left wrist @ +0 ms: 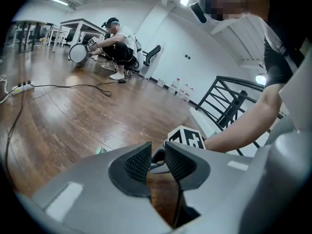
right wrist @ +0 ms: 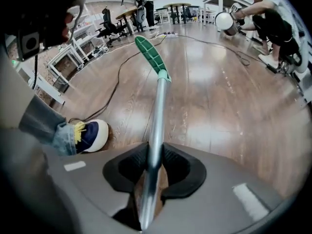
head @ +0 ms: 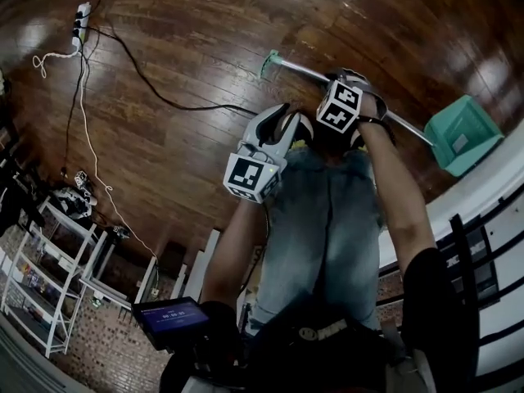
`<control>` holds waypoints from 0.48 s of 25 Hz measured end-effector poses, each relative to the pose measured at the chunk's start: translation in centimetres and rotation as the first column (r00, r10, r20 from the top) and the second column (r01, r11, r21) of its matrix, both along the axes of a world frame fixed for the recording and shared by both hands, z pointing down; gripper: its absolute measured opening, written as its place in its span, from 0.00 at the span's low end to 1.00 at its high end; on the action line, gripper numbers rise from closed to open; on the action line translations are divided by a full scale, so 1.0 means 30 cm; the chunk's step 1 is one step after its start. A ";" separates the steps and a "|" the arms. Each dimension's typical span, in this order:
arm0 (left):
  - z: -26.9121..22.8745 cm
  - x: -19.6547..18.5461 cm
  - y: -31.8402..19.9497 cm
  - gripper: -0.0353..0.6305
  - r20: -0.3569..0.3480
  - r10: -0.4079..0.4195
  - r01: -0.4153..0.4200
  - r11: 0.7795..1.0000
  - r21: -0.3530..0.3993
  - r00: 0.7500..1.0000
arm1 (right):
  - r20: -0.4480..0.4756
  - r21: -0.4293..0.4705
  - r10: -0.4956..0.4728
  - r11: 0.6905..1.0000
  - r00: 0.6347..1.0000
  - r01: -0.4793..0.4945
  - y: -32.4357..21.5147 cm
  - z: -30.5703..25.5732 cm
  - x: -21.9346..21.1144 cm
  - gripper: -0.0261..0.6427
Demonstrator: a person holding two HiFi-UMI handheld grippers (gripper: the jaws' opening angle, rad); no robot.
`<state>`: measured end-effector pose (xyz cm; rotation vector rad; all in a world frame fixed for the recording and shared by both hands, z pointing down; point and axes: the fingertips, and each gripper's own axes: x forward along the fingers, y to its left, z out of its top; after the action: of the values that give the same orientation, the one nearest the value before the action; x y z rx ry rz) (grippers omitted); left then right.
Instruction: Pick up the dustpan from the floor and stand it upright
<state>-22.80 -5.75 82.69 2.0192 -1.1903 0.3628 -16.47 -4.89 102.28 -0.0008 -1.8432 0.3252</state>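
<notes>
Your right hand-held gripper (right wrist: 155, 162) points steeply down and has the metal pole (right wrist: 158, 111) of the dustpan (head: 463, 133) running straight through its jaws, with both dark pads lying against the pole. Your left hand-held gripper (left wrist: 157, 152) sits just beside it, a little nearer your body, with its jaws standing slightly apart and nothing between them; through the gap you see only floor and part of the other gripper. From your right grip the pole runs one way to the green handle end (right wrist: 151, 55) and the other way to the teal pan, which lies at the right of the head view, close to a white ledge. The dustpan stretches low across the wooden floor (head: 180, 72). Your shoe (right wrist: 92, 135) is planted beside the pole. Farther off, a black cable (head: 155, 92) trails to a power strip (head: 80, 23).
</notes>
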 end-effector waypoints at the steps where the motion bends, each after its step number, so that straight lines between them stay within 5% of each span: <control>1: -0.046 0.004 0.005 0.21 -0.002 -0.004 0.004 1.000 -0.003 1.000 | 0.020 0.019 0.022 1.000 1.000 -0.022 -0.024 -0.069 0.003 0.18; 6: -0.372 0.084 0.007 0.12 -0.012 0.057 -0.056 0.997 0.045 0.998 | 0.162 0.121 0.146 0.979 0.976 -0.166 -0.128 -0.512 0.054 0.17; 12: -0.837 0.262 -0.078 0.08 -0.036 0.148 -0.140 0.975 0.170 0.988 | 0.255 0.226 0.253 0.923 0.933 -0.312 -0.171 -1.061 0.297 0.17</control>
<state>-14.95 -8.08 57.57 2.2542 -1.0783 0.2912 -7.57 -10.01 70.45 0.4360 -2.1007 0.2868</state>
